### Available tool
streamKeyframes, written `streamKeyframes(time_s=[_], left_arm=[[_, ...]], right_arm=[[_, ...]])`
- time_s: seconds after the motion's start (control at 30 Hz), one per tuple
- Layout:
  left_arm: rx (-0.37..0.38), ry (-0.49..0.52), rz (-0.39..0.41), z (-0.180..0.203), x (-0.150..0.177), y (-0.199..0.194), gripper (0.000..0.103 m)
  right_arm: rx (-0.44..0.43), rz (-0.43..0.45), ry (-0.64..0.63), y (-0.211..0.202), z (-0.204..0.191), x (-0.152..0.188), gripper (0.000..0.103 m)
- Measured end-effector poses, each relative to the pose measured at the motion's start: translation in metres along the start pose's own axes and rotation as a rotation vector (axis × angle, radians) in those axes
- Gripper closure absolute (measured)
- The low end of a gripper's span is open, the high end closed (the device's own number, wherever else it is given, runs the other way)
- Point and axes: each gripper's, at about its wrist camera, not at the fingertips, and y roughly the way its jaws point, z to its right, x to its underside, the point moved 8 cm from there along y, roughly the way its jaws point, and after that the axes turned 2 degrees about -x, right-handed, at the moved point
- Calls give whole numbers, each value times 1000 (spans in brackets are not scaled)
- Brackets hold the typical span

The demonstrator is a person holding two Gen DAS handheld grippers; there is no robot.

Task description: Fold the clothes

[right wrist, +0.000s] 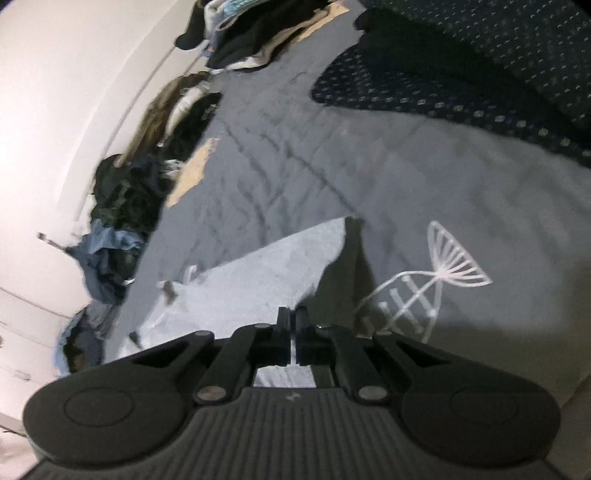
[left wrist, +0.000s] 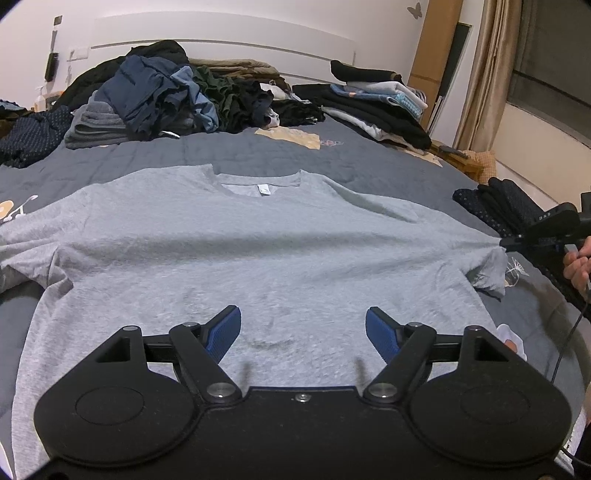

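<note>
A grey T-shirt (left wrist: 236, 251) is seen spread flat, collar away from the camera, on a bed (left wrist: 229, 155) covered by a dark grey quilted cover. The left tool (left wrist: 303, 328) is held above the lower middle of the shirt with its blue-padded fingers (left wrist: 225, 328) spread wide apart, and nothing is gripped between them. At the shirt's right sleeve (left wrist: 487, 266), the right tool (left wrist: 508, 242) is seen with its jaws pressed together on the sleeve edge, the fabric being pulled taut toward it. In the right wrist view, the right tool (right wrist: 294, 325) is shown pinched on the grey cloth (right wrist: 266, 269), with only a thin slit between its dark fingers. A white fish-skeleton print (right wrist: 424, 280) is seen on the bed cover just beside that tool. A heap of unfolded dark and blue clothes (left wrist: 159, 96) is piled at the far left of the bed, and a stack of folded garments (left wrist: 376, 99) lies at the far right. A dark dotted garment (left wrist: 495, 206) rests near the right sleeve. A white headboard (left wrist: 221, 33) is seen behind the piles, and curtains (left wrist: 487, 74) hang at the right.
</note>
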Motion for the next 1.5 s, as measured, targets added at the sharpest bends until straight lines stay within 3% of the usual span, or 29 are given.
streamKeyframes(time_s=[0.1,0.17,0.3,0.47,0.63,0.8,0.9,0.97,1.03,1.13,1.3,1.5], left_arm=[[-3,2,-7,0,1,1,28],[-8,3,-6,-1,1,1,28],[-31,-27,16,-14,-5,-5,25],[-45,-59,19,-24,-7,-8,25],[-31,-42,35,-18,-10,-12,25],[-58,-90,56,-33,-12,-20,25],[-125,-167,68,-67,-17,-30,25],[-200,-254,92,-99,-20,-39,25],[-268,-400,105,-136,-17,-47,22],[-329,-657,114,-191,0,-53,21],[-236,-955,168,-247,22,-42,21],[-225,-1145,218,-273,37,-25,22]], right_arm=[[106,-89,-73,22,6,12,99],[134,-96,-116,24,1,16,98],[77,-68,-130,3,-13,12,93],[12,-79,-155,-13,-24,31,90],[-53,-140,-228,10,-50,58,86],[186,-258,-404,36,-33,83,87],[174,-252,-410,25,-40,78,86],[136,-192,-393,17,-53,71,86],[97,-131,-375,8,-65,64,84],[-40,-72,-310,3,-92,63,78],[-182,-61,-301,14,-138,73,75],[-250,-93,-283,38,-166,81,75]])
